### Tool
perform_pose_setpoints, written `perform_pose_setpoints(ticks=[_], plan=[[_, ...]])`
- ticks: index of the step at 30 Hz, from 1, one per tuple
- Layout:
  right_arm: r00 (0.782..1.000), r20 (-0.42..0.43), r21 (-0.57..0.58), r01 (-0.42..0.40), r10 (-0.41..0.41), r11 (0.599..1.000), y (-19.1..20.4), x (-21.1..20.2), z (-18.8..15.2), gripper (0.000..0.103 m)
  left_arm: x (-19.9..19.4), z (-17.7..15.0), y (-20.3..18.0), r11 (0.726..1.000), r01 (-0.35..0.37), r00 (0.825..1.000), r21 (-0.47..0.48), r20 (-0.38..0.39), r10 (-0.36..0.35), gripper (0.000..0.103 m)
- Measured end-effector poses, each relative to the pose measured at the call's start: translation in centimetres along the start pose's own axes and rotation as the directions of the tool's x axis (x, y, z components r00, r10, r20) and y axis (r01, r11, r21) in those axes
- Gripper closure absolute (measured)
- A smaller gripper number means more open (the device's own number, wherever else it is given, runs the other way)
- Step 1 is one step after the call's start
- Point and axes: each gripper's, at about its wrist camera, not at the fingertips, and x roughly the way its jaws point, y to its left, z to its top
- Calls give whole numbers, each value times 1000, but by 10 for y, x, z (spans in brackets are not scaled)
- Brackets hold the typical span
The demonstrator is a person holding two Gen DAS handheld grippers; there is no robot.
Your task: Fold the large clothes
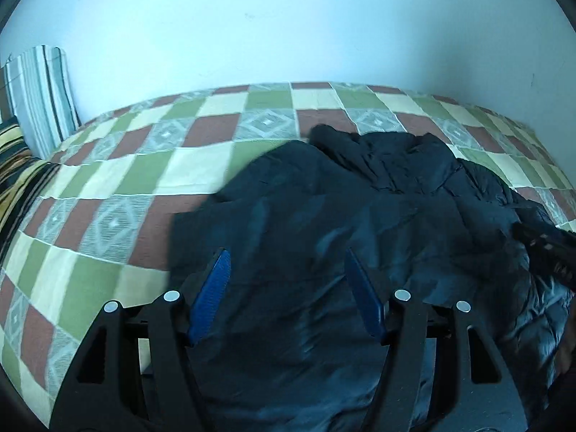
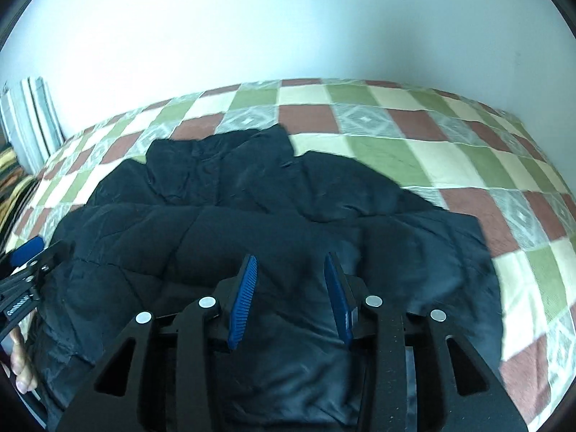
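Observation:
A large dark navy puffer jacket (image 1: pixel 324 216) lies crumpled on a bed; it also shows in the right wrist view (image 2: pixel 234 208). My left gripper (image 1: pixel 288 255) is open, its blue pads (image 1: pixel 212 288) spread wide above the jacket's left part, holding nothing. My right gripper (image 2: pixel 289 262) is open and empty above the jacket's near middle. The right gripper shows at the right edge of the left wrist view (image 1: pixel 547 248), and the left gripper at the left edge of the right wrist view (image 2: pixel 28 252).
The bed has a checked green, cream and brown cover (image 1: pixel 108 180), also seen in the right wrist view (image 2: pixel 468 151). A striped pillow (image 1: pixel 43 90) leans on the white wall (image 1: pixel 288 18) at far left. A yellow-black patterned cloth (image 1: pixel 14 158) lies beside it.

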Motion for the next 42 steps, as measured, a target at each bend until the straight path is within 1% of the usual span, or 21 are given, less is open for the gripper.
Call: perform_pose_setpoints(ticks=[2, 4, 6, 9, 11, 13, 15, 16, 18, 22, 25, 28, 29, 30, 31, 32, 34, 37, 38, 41, 42], plan=[[1000, -25, -22, 11, -11, 1000, 7, 14, -3, 63, 18, 0, -9, 1000, -12, 999, 9, -45, 12, 37], [998, -59, -27, 15, -16, 1000, 7, 30, -8, 61, 33, -4, -14, 999, -27, 995, 26, -95, 29, 37], [996, -86, -24, 10, -12, 1000, 5, 43, -13, 60, 46, -9, -17, 998, -33, 991, 50, -128, 40, 37], [996, -88, -24, 10, -12, 1000, 5, 51, -18, 60, 59, -14, -21, 996, -53, 989, 70, -133, 62, 35], [996, -85, -35, 20, -23, 999, 7, 49, -17, 60, 58, -14, -23, 995, -60, 990, 79, -125, 70, 36], [998, -65, -36, 25, -27, 999, 8, 35, -14, 59, 44, -10, -19, 997, -55, 993, 63, -104, 61, 37], [999, -42, -18, 19, -20, 1000, 6, 12, -13, 55, 23, -10, -14, 999, -27, 996, 31, -86, 29, 37], [999, -32, -13, 10, -11, 1000, 7, 4, -15, 52, 15, -12, -14, 999, -17, 997, 29, -71, 19, 37], [1000, -22, -28, 16, -17, 999, 9, -8, -25, 48, 6, -20, -18, 999, -18, 998, 50, -51, 21, 37], [994, -102, -63, 43, -50, 997, 12, 18, -47, 46, 33, -33, -28, 995, -16, 990, 100, -135, 30, 36], [994, -96, -63, 43, -49, 997, 11, 20, -44, 45, 44, -31, -28, 993, 14, 989, 116, -146, 4, 36], [997, -70, -38, 15, -18, 999, 3, -3, -40, 45, 25, -24, -15, 995, 52, 992, 86, -123, -41, 37], [998, -54, -34, 16, -18, 999, -3, -18, -43, 45, 18, -24, -7, 996, 53, 992, 75, -117, -44, 37], [999, -36, -33, 21, -22, 999, -10, -33, -48, 43, 8, -27, 4, 997, 46, 994, 66, -103, -39, 36], [999, -24, -35, 30, -31, 999, -18, -48, -54, 38, -3, -31, 17, 998, 40, 996, 54, -86, -36, 36], [999, -16, -38, 35, -36, 999, -26, -59, -60, 36, -12, -36, 30, 998, 33, 997, 46, -76, -29, 36], [997, -4, -39, 72, -72, 997, -48, -90, -80, 32, -25, -45, 54, 999, 11, 998, 34, -67, -8, 31], [991, 3, -22, 134, -134, 991, -80, -125, -109, 28, -39, -61, 89, 999, -39, 997, -4, -72, 38, 29], [987, -4, -2, 158, -158, 987, -97, -141, -126, 27, -41, -65, 97, 999, -47, 996, -15, -80, 45, 28], [981, -42, 36, 189, -188, 981, -126, -167, -162, 27, -57, -88, 121, 995, -79, 992, -54, -102, 73, 26], [979, -55, 45, 198, -195, 979, -135, -174, -174, 27, -61, -94, 126, 995, -76, 992, -71, -109, 68, 26]])
